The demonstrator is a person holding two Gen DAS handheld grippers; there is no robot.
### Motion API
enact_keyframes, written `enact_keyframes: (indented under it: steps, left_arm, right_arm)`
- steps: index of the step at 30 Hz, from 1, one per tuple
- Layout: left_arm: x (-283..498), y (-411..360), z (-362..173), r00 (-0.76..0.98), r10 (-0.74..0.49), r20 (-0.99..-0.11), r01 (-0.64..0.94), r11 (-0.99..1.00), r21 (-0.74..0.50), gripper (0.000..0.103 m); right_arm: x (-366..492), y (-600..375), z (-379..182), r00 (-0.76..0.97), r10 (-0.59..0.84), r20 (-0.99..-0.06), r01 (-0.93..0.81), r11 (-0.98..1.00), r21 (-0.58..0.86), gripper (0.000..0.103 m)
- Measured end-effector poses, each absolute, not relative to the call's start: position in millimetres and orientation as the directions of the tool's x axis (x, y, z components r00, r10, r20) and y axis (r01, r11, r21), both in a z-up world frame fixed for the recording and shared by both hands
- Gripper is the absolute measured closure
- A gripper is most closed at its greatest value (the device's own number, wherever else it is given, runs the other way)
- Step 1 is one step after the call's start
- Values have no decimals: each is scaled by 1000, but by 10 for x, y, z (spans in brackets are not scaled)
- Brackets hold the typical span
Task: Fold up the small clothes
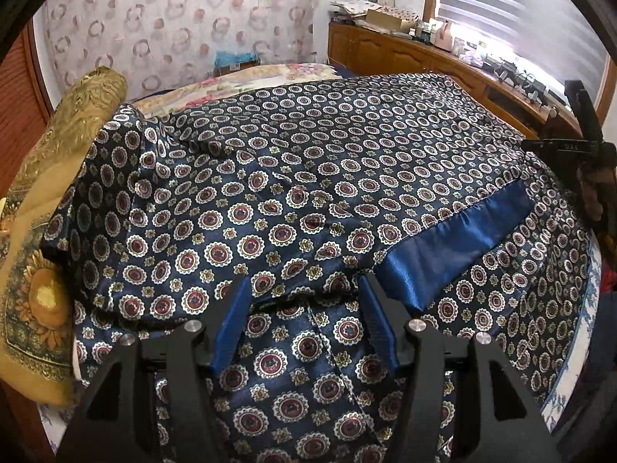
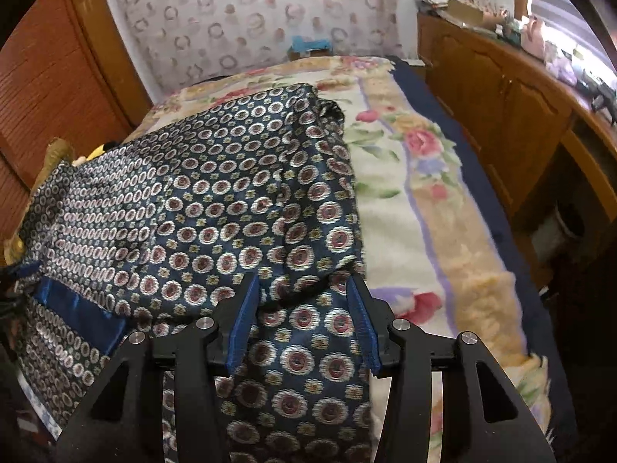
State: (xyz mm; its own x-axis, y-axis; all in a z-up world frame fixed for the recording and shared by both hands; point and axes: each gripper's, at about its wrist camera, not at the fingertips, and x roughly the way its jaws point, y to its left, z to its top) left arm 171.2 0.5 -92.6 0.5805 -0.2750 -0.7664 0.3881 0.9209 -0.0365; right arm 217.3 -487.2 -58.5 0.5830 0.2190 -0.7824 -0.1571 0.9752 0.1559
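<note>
A shiny navy garment (image 1: 308,177) printed with red-and-white medallions lies spread on the bed, with a plain blue satin band (image 1: 455,239) showing at a turned-over edge. My left gripper (image 1: 304,281) is open, its blue pads just above the near folded layer. The same garment (image 2: 231,200) fills the left of the right wrist view, its blue band (image 2: 77,316) at lower left. My right gripper (image 2: 302,281) is open over the garment's near right edge, with cloth lying between and under the fingers. The right gripper's black body (image 1: 582,146) shows at the left wrist view's right edge.
A floral blanket (image 2: 416,200) covers the bed to the right of the garment. A gold sunflower cushion (image 1: 42,270) lies at the left. A wooden cabinet (image 2: 501,88) with clutter on top runs along the right wall. A patterned curtain (image 1: 185,19) hangs behind the bed.
</note>
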Motion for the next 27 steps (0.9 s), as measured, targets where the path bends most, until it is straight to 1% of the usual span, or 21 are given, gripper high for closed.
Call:
enact_keyframes:
  steps: [10,17,27]
  left_arm:
    - [1707,-40,-941,592,-261,-763,382,924,-20,43]
    - [1712,-71,-959,596,-252,-763,378,926,-10,43]
    - [1704,-77,-952,601,-241,-762,360,933,-12,42]
  right_arm:
    - [2236,-4656,-620,600,215,-771,-159,976,149,56]
    - [2195,-4462,-685,643,109,-758,-170,985,-3,55]
    - [2215,-4479,-698,643,112,-758,-170,985,2,55]
